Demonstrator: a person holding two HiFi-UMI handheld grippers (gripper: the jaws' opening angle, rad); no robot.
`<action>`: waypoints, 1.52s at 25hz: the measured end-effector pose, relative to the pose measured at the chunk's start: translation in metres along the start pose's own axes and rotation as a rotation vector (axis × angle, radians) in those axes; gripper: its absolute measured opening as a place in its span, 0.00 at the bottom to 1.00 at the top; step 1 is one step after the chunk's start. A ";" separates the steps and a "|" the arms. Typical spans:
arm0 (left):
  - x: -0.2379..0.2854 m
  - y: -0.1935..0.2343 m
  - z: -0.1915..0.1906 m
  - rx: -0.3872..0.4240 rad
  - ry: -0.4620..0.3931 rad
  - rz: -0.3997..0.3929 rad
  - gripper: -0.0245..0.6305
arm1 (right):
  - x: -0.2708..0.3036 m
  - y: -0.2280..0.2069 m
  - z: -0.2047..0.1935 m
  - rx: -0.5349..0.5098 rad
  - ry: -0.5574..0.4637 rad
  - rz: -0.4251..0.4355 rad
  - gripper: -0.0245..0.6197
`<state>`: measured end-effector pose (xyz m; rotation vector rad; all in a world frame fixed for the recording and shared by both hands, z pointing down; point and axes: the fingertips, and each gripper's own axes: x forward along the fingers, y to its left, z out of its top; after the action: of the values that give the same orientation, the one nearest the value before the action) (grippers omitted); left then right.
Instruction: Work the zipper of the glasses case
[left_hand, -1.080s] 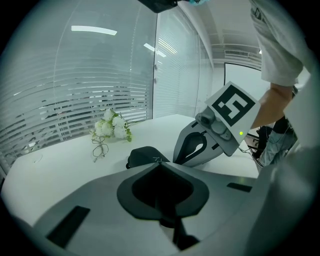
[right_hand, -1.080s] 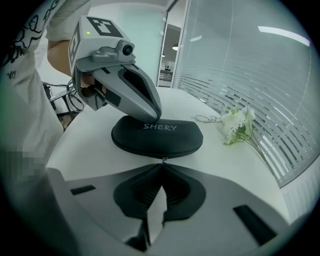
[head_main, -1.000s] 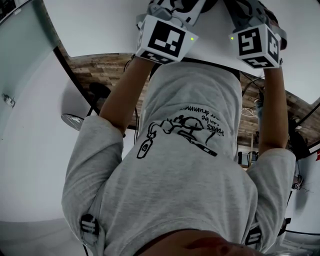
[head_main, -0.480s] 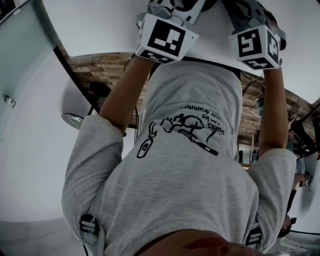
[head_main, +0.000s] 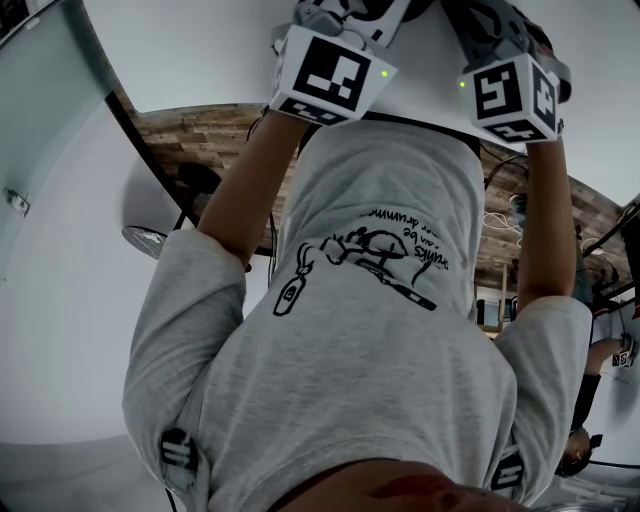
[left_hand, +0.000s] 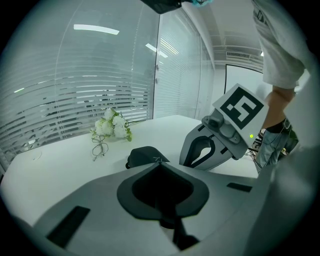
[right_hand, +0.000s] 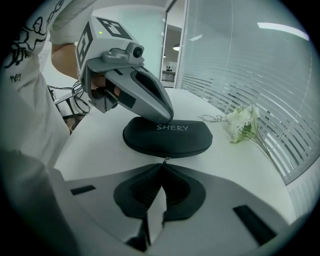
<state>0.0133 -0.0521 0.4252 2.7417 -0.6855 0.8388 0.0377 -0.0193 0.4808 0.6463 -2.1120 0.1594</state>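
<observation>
Head view took in little but the table (head_main: 200, 50) at the top and the person's grey shirt (head_main: 380, 330), which filled most of the picture. From where I stood the white table was the biggest thing there, with slatted glass walls behind it.

Left gripper view and right gripper view gave the rest. The left gripper (right_hand: 167, 116) came in from the person's side and angled down, its jaws together, with nothing between them. Its tip rested on top of the case (right_hand: 167, 139), near the printed lettering. The right gripper (right_hand: 162, 162) sat low at the near edge of the case, its jaw tips closed together. They were pinched on the pull (right_hand: 164, 160), which stuck out from the zipper seam on that side.

The case lay flat on the table, black and oval, closed all round as far as I could see. The flowers (right_hand: 241, 121), white with green stems, lay on the table beyond it, well apart. The glasses (left_hand: 99, 147), thin-rimmed, lay just beside the flowers. The pull was a small metal piece, too small for me to make out more.
</observation>
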 end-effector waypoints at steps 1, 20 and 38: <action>0.000 -0.001 0.000 0.000 0.000 0.000 0.07 | -0.001 0.001 0.000 0.000 -0.001 0.002 0.05; -0.006 -0.008 0.001 0.002 -0.005 0.005 0.07 | -0.008 0.041 0.003 -0.016 -0.013 0.095 0.04; -0.005 -0.002 0.002 -0.011 -0.008 0.011 0.07 | 0.005 0.017 0.010 0.198 -0.075 -0.034 0.23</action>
<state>0.0121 -0.0489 0.4208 2.7356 -0.7048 0.8248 0.0191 -0.0098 0.4806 0.8163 -2.1731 0.3330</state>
